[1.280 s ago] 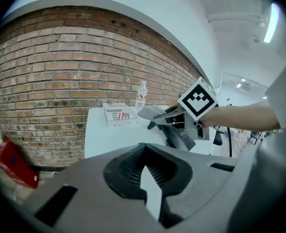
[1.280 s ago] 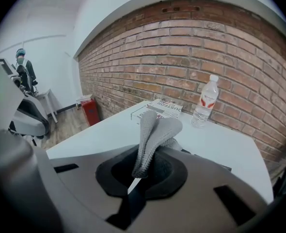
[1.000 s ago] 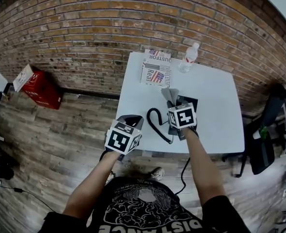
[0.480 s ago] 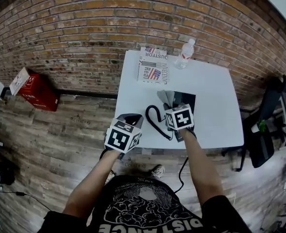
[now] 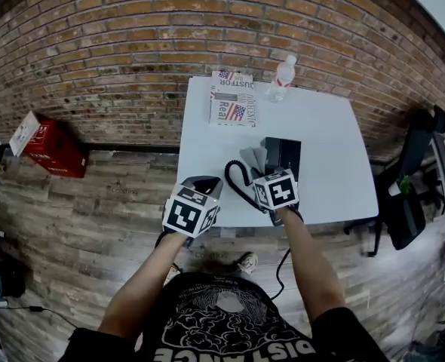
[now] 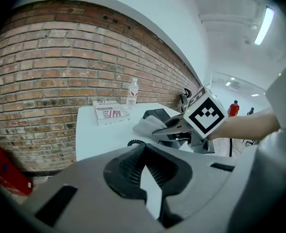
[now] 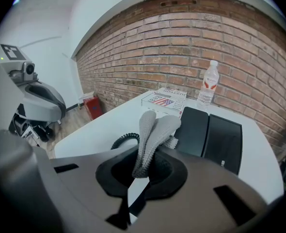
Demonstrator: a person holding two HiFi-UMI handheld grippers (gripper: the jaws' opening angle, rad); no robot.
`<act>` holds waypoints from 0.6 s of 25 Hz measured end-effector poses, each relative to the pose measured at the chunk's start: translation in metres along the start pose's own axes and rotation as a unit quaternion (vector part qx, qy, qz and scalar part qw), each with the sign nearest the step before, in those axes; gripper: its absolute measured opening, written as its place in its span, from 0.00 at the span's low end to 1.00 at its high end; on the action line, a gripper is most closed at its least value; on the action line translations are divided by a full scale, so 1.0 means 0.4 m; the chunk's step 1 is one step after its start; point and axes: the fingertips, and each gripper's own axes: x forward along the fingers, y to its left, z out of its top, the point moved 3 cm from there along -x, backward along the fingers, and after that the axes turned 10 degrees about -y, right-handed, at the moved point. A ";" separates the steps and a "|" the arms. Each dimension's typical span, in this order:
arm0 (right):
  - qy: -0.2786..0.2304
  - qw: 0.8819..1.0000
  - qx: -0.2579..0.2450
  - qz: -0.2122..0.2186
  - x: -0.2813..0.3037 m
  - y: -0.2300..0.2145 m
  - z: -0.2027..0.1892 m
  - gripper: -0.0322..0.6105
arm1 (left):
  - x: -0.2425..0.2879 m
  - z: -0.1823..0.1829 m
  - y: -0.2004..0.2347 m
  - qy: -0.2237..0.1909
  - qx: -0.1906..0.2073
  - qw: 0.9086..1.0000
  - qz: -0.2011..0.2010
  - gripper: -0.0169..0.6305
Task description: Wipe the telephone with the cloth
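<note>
— Telephone [image 5: 286,153] first: where does it sit, and what has moved?

— It's a black set lying flat on the table [image 5: 336,127], about midway between the left and right edges and somewhat closer to the near edge than the far one. Over the last second the right gripper [image 5: 263,172] has drawn back towards that near edge. It is clenched on the grey cloth [image 5: 254,158], whose loose folds stick up out of the jaws. The cloth now hangs by the telephone's left side, above the coiled cord [image 5: 236,181]. A moment ago it was nearer the set's far left corner.

— So one stroke is done?

— That's my reading: a pass down the left part, with the right half probably still to be covered. Whether the cloth touches the casing right now, I can't tell.

— And the other hand?

— The left gripper [image 5: 203,187] is closed on nothing and held at the table's near left corner, much as before.

— Anything in the way?

— The cord is the nuisance. It loops on the table just left of the set, right under the cloth, and could snag. A printed box [image 5: 231,105] and a water bottle [image 5: 281,78] stand at the far edge, well apart from the work. A red box [image 5: 49,145] lies on the floor by the brick wall, and an office chair [image 5: 411,194] stands beyond the right edge.
</note>
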 end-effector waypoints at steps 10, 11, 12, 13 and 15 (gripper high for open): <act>0.008 1.000 0.020 0.001 -0.032 0.049 -0.066 0.07 | 0.003 -0.013 -0.018 0.007 0.005 1.000 -0.026 0.04; 0.009 1.000 0.021 0.000 -0.035 0.053 -0.072 0.07 | 0.004 -0.015 -0.021 0.009 0.006 1.000 -0.029 0.04; 0.009 1.000 0.022 0.000 -0.037 0.057 -0.077 0.07 | 0.004 -0.018 -0.022 0.010 0.006 0.999 -0.030 0.04; 0.009 1.000 0.024 0.001 -0.039 0.060 -0.083 0.07 | 0.004 -0.021 -0.024 0.011 0.006 0.999 -0.032 0.04; 0.010 1.000 0.028 0.001 -0.044 0.067 -0.094 0.07 | 0.005 -0.027 -0.026 0.012 0.006 0.999 -0.035 0.04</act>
